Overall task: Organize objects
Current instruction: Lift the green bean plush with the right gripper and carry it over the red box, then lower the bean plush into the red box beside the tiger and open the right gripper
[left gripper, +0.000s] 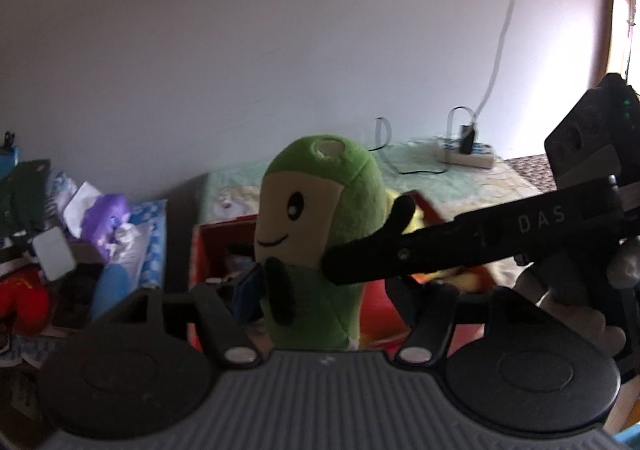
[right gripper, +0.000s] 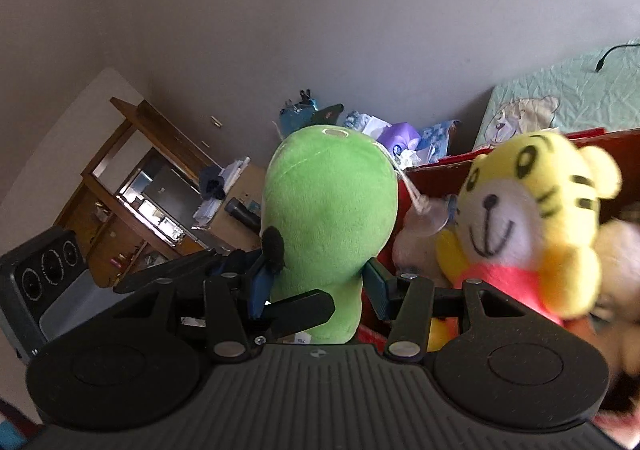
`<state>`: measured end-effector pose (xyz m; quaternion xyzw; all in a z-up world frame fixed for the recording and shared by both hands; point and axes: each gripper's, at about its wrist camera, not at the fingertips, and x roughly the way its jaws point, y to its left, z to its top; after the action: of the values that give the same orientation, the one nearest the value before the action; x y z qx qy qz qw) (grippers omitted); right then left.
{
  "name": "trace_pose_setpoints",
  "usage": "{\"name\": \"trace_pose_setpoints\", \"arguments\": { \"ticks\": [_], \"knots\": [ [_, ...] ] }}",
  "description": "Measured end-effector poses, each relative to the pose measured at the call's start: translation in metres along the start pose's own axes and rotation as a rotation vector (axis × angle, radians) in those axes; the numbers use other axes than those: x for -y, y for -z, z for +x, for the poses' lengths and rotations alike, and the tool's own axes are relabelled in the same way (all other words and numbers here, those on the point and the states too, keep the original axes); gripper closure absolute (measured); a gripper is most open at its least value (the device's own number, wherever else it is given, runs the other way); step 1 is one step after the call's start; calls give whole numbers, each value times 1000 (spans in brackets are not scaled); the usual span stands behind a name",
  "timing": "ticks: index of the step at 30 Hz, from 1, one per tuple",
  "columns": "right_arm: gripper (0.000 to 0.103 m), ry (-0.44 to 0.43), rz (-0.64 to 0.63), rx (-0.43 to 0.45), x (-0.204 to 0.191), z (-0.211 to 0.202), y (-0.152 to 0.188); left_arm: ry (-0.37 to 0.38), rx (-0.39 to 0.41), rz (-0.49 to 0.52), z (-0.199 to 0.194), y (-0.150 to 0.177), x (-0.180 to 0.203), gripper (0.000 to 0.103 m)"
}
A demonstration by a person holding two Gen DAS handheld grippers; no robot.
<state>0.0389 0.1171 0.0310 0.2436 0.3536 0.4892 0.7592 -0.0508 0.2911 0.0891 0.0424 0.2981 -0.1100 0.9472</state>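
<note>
A green plush toy with a cream smiling face and black arms stands upright between the fingers of my left gripper, which is shut on its body. My right gripper is also shut on the same green plush, seen from its back. The right gripper's body shows in the left wrist view, reaching in from the right to the plush's side. A yellow tiger plush with a red shirt sits in a red box just right of the green plush.
The red box lies behind the green plush on a bed with a pale green cover. A power strip with cables lies at the bed's far end. A pile of bags and clutter lies to the left. A wooden shelf stands far left.
</note>
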Motion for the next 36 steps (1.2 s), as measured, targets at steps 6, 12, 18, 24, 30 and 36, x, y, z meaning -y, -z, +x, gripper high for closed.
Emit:
{"name": "trace_pose_setpoints", "arguments": {
  "ticks": [6,12,18,24,30,36],
  "knots": [
    [51,75,25,-55,16,32,-4,-2,-68,-78,33,11,-27,36],
    [51,152,41,-103,29,45,-5,21,-135,-102,59,22,-31,36],
    [55,244,-3,-161,29,52,-6,24,-176,-85,82,24,-28,36],
    [54,309,-54,-184,29,64,-2,-24,-208,-29,101,29,-17,36],
    [52,299,-70,-161,22,54,0,11,-199,-32,98,29,-23,27],
    [46,335,-98,-63,8,34,-3,-13,-148,-33,77,25,-31,27]
  ]
}}
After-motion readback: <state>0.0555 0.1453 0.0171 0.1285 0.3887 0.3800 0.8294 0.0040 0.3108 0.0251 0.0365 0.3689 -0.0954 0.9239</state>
